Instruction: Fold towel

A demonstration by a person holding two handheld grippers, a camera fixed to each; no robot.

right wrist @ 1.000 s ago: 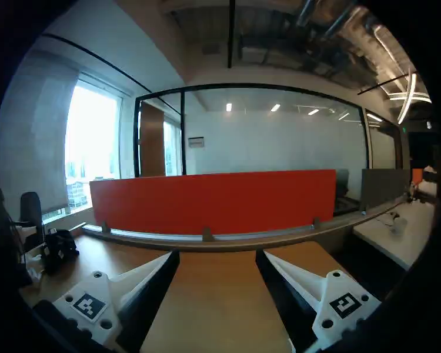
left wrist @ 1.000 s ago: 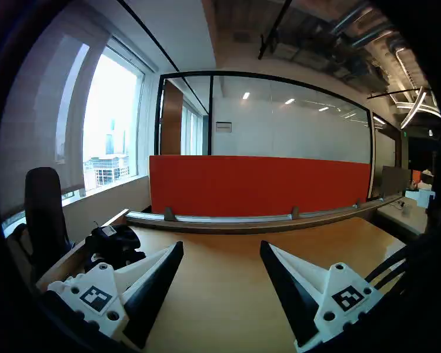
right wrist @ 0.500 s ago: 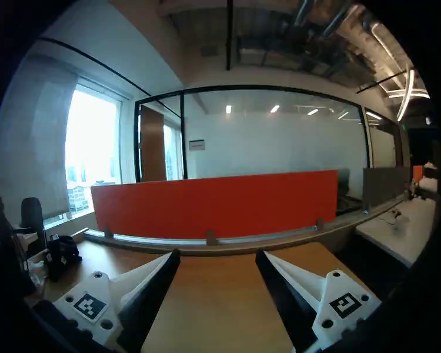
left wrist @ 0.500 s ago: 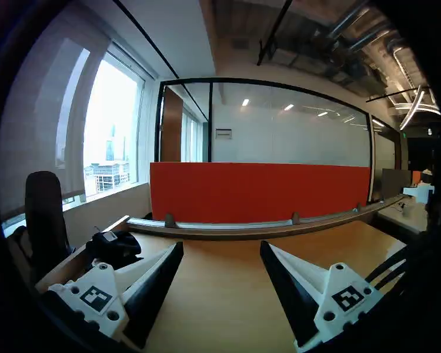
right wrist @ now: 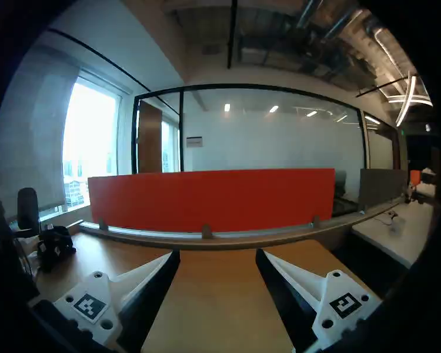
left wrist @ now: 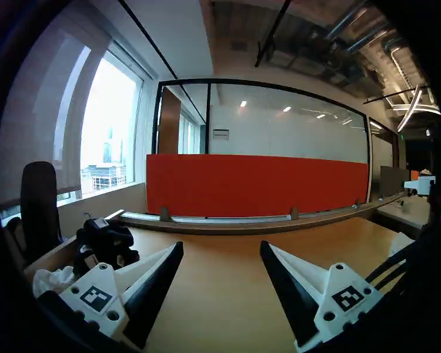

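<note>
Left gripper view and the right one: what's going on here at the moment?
A person holds the left gripper and right gripper over a wooden desk, facing an orange divider. Both have their jaws open with nothing between them. A crumpled white cloth, possibly the towel, lies at the desk's left edge beside a black device. Neither gripper touches it; folding has not begun.

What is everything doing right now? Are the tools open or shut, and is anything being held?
left tool, open, holding nothing.
right tool, open, holding nothing.
white cloth, crumpled, beside the left tool, not gripped.
black object, resting on the desk, untouched.
orange divider, standing upright behind the desk.
</note>
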